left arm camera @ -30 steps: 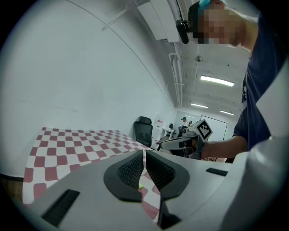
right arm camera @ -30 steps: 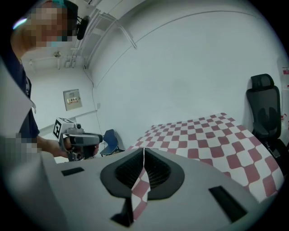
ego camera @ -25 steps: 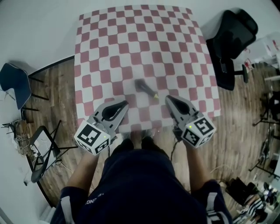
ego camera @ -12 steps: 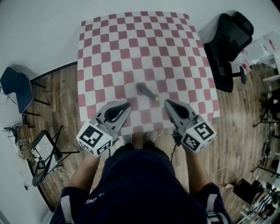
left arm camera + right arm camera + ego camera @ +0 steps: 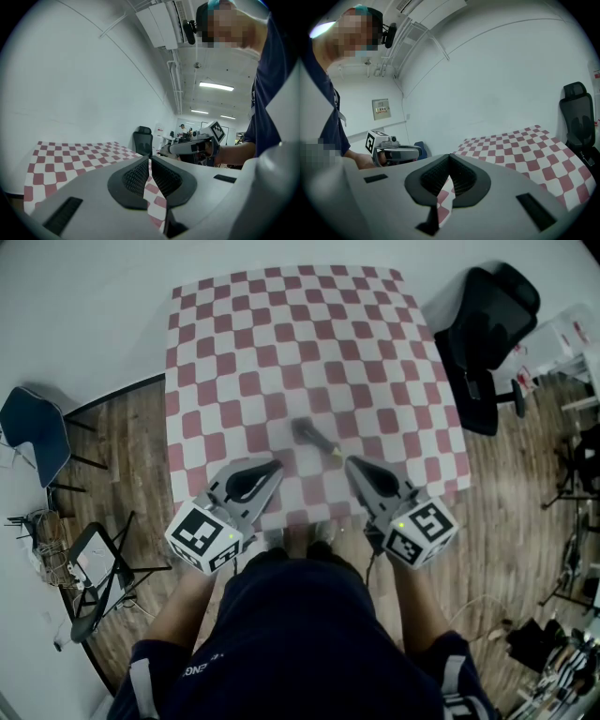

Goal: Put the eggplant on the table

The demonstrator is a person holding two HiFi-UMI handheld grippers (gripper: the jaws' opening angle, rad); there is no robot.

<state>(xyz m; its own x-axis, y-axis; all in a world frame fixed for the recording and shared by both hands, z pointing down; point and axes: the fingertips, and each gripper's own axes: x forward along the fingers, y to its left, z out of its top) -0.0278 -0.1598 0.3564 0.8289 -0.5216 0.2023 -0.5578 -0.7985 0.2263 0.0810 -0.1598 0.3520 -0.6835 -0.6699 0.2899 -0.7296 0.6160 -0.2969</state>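
Observation:
The eggplant (image 5: 314, 436), dark with a pale green stem end, lies on the red-and-white checkered table (image 5: 281, 334) near its front edge. It is seen only in the head view. My left gripper (image 5: 275, 466) hovers over the front edge, left of and nearer than the eggplant, shut and empty. My right gripper (image 5: 349, 463) sits just right of the eggplant's stem end, also shut with nothing between its pads. In the left gripper view the left gripper (image 5: 149, 161) has its jaws pressed together. The right gripper (image 5: 449, 157) shows the same in the right gripper view. Neither touches the eggplant.
A black office chair (image 5: 489, 324) stands off the table's right side and a blue chair (image 5: 33, 423) off its left. A folding stand (image 5: 94, 559) sits on the wooden floor at lower left. A white wall runs behind the table.
My right gripper has drifted a little to the left and toward the eggplant. The left gripper and the eggplant have stayed put. Both grippers remain shut.

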